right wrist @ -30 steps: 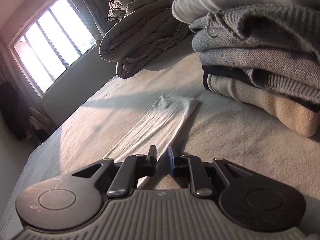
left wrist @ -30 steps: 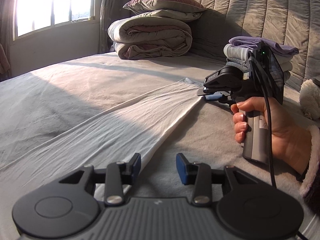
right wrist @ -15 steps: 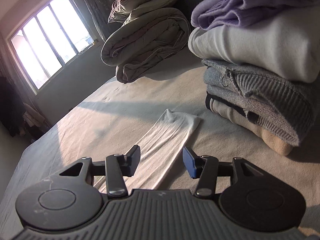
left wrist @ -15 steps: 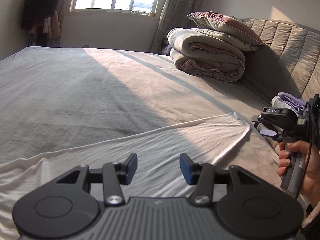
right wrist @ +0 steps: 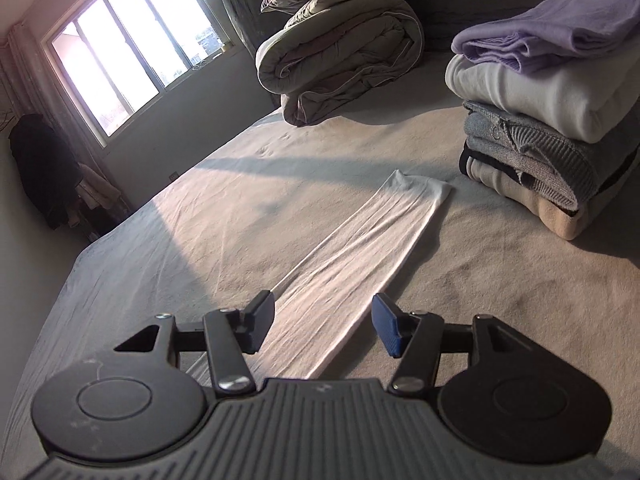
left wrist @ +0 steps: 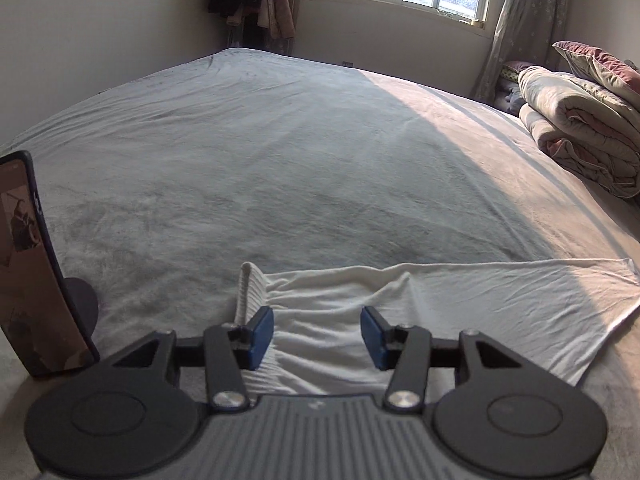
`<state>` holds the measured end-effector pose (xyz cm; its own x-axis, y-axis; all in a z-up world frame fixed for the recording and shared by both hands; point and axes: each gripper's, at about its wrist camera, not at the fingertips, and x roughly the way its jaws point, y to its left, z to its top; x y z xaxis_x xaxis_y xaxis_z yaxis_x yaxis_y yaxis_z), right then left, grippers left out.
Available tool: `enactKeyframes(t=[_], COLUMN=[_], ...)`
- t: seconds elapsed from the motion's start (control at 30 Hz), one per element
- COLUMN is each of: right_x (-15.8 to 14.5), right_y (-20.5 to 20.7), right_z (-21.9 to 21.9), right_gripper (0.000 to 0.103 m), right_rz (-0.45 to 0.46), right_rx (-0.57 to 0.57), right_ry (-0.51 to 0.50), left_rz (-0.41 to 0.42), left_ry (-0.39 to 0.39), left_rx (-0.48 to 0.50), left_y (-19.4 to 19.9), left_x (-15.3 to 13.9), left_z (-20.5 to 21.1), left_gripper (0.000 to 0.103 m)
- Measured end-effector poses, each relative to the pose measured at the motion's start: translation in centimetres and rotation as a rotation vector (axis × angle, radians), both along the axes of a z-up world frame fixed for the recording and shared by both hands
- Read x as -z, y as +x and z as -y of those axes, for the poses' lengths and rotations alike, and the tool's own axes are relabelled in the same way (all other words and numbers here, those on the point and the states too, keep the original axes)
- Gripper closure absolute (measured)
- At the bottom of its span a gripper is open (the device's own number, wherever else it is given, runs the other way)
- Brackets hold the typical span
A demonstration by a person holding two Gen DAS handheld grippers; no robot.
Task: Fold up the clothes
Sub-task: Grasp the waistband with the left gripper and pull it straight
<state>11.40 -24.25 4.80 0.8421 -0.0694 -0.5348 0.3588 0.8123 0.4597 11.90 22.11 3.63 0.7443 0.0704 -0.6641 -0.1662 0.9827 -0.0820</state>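
A white garment [left wrist: 440, 304] lies folded into a long narrow strip on the grey bed; its ribbed end stands up slightly at the left. My left gripper [left wrist: 317, 336] hangs open just above that ribbed end, with cloth under the gap and nothing held. In the right wrist view the same white garment [right wrist: 360, 248] stretches away toward a stack of folded clothes [right wrist: 552, 120]. My right gripper [right wrist: 323, 328] is open over the near part of the strip, empty.
A phone [left wrist: 28, 268] stands upright at the left of the bed. A rolled duvet with pillows [right wrist: 340, 60] sits at the head of the bed. The bedsheet [left wrist: 260, 160] spreads wide toward the window. Dark clothes [right wrist: 44, 172] hang by the wall.
My left gripper swung left along the strip to its ribbed end, staying open. My right gripper opened from shut and pulled back from the stack, so more of the strip shows.
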Motion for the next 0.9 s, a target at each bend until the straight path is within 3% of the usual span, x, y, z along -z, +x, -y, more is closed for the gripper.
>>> enactKeyframes(t=[0.23, 0.37, 0.43, 0.5, 0.6, 0.7, 0.73, 0.8, 0.9], right_x=[-0.5, 0.4, 0.9, 1.4, 1.6, 1.6, 1.5, 1.4, 1.3], right_y=[-3.1, -4.5, -4.8, -4.8, -4.9, -5.1, -5.2, -5.4, -5.5], right_z=[-3.1, -4.0, -4.4, -4.7, -4.7, -4.7, -4.7, -5.0, -5.4], right_gripper=[0.042, 0.042, 0.042, 0.042, 0.042, 0.042, 0.042, 0.042, 0.042], right_rz=[-0.032, -0.044, -0.06, -0.075, -0.078, -0.075, -0.073, -0.071, -0.073], right_rx=[-0.125, -0.153, -0.163, -0.168, -0.16, -0.16, -0.163, -0.176, -0.199], right_ry=[-0.095, -0.083, -0.082, -0.079, -0.07, -0.068, -0.074, -0.093, -0.114], left_rz=[0.013, 0.023, 0.029, 0.034, 0.035, 0.036, 0.038, 0.061, 0.099], left_ry=[0.044, 0.067, 0.079, 0.091, 0.113, 0.153, 0.165, 0.186, 0.181], left_rx=[-0.03, -0.025, -0.023, -0.02, -0.023, -0.026, -0.026, -0.018, 0.003], left_y=[0.6, 1.0, 1.3, 1.5, 1.8, 1.6, 1.4, 0.6, -1.0], left_x=[2.0, 2.8, 3.3, 3.7, 4.3, 4.4, 4.2, 3.6, 2.7], left_z=[-1.7, -1.9, -2.0, -2.1, -1.9, -1.4, -1.2, -0.8, -0.5], left_gripper=[0.054, 0.057, 0.091, 0.094, 0.093, 0.082, 0.07, 0.06, 0.057])
